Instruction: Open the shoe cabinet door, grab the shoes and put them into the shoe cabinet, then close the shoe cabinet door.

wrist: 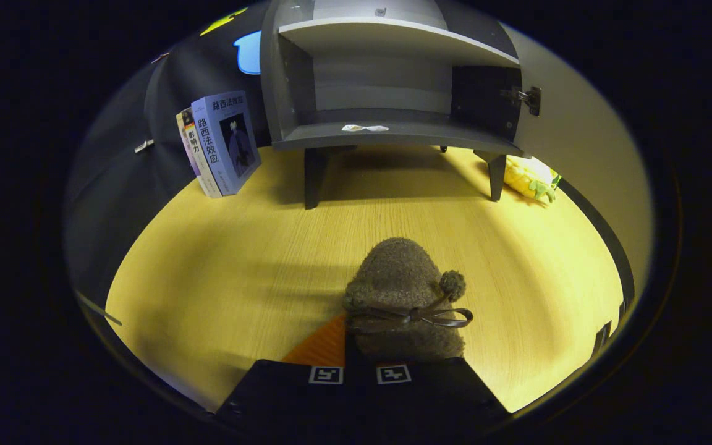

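A fuzzy brown shoe [400, 278] with a thin bow and a small pompom sits right at my fingers, its toe pointing toward the cabinet. My gripper [359, 349] is shut on the shoe's near end; one finger [322, 346] shows at its left side, the other is hidden behind the shoe. I cannot tell whether the shoe rests on the wooden table [220, 272] or hangs just over it. Beyond it stands the grey shoe cabinet [393, 133] on short legs, its door [578, 130] swung wide to the right. Its lower shelf holds just a small white scrap [365, 128].
A few books [223, 145] lean upright to the left of the cabinet. A yellow plush toy [532, 177] lies by the cabinet's right leg, under the swung door. Bare tabletop stretches between the shoe and the cabinet.
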`<state>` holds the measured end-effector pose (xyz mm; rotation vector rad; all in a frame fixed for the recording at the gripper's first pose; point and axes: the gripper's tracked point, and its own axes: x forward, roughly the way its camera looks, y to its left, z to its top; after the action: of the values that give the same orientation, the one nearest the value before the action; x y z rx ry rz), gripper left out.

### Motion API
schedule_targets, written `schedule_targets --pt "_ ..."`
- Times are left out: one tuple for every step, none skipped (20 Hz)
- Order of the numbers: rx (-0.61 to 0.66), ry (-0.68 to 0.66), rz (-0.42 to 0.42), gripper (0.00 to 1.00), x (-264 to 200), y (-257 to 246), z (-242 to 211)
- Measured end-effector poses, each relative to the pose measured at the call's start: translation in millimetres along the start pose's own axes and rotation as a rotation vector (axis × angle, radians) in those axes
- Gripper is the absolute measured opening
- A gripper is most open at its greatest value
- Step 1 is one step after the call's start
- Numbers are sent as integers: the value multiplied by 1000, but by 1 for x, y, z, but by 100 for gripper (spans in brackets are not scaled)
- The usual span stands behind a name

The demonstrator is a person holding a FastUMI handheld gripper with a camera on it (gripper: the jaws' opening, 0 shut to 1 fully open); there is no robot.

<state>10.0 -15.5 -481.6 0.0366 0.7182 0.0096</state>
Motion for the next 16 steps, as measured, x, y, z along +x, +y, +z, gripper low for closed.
schedule_targets --pt "2 -18 6 5 -6 0 10" --pt "-3 -41 7 5 -12 -2 22" --pt "-17 -57 6 5 -18 -3 32" --pt "-28 -68 7 5 -23 -4 41" --pt "-33 -80 10 5 -30 -5 52" --pt "-31 -97 14 5 -39 -6 65" --pt "-29 -116 21 5 -48 -6 79" --pt "-27 -132 29 5 -55 -8 93" --pt "-24 -142 33 5 -62 -11 105" --pt "-20 -147 38 5 -69 -13 117" --pt "-12 -154 42 5 -75 -15 131" --pt "-4 -166 45 5 -81 -17 147" --pt "1 -185 45 5 -86 -20 163" --pt "-1 -206 44 5 -94 -23 182" --pt "-6 -230 46 5 -101 -26 199" --pt "-13 -255 48 5 -107 -28 215"
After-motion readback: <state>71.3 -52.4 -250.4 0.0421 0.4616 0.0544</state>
